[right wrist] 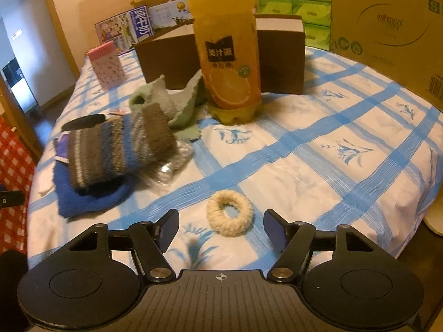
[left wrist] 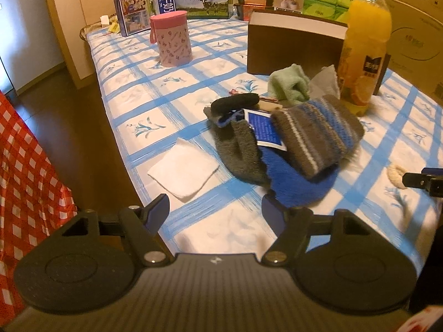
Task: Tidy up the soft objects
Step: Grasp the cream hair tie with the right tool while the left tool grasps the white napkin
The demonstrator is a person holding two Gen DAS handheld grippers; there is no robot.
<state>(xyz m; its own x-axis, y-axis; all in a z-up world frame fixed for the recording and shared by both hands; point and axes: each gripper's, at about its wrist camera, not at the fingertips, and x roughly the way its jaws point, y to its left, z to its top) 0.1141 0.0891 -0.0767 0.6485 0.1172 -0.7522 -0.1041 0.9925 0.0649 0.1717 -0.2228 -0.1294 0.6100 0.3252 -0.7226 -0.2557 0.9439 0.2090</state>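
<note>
A pile of soft things lies on the blue-checked tablecloth [left wrist: 155,88]: a striped grey-blue sock [left wrist: 318,135] on a blue fuzzy cloth [left wrist: 293,182], a grey sock [left wrist: 241,152] with a blue label card [left wrist: 265,130], and a black roll [left wrist: 235,101]. A light green cloth [left wrist: 290,83] lies behind them. A folded white cloth [left wrist: 182,166] lies near the table's left edge. My left gripper [left wrist: 216,210] is open and empty, just short of the blue cloth. My right gripper [right wrist: 221,227] is open, its fingers either side of a cream knitted ring [right wrist: 229,211].
An orange juice bottle [right wrist: 227,49] stands behind the pile, with a brown box [right wrist: 279,55] behind it. A pink canister [left wrist: 171,38] stands further back. Milk cartons, green tissue packs [right wrist: 293,5] and a cardboard box [right wrist: 387,33] line the far side. A red checked cloth [left wrist: 25,166] hangs at the left.
</note>
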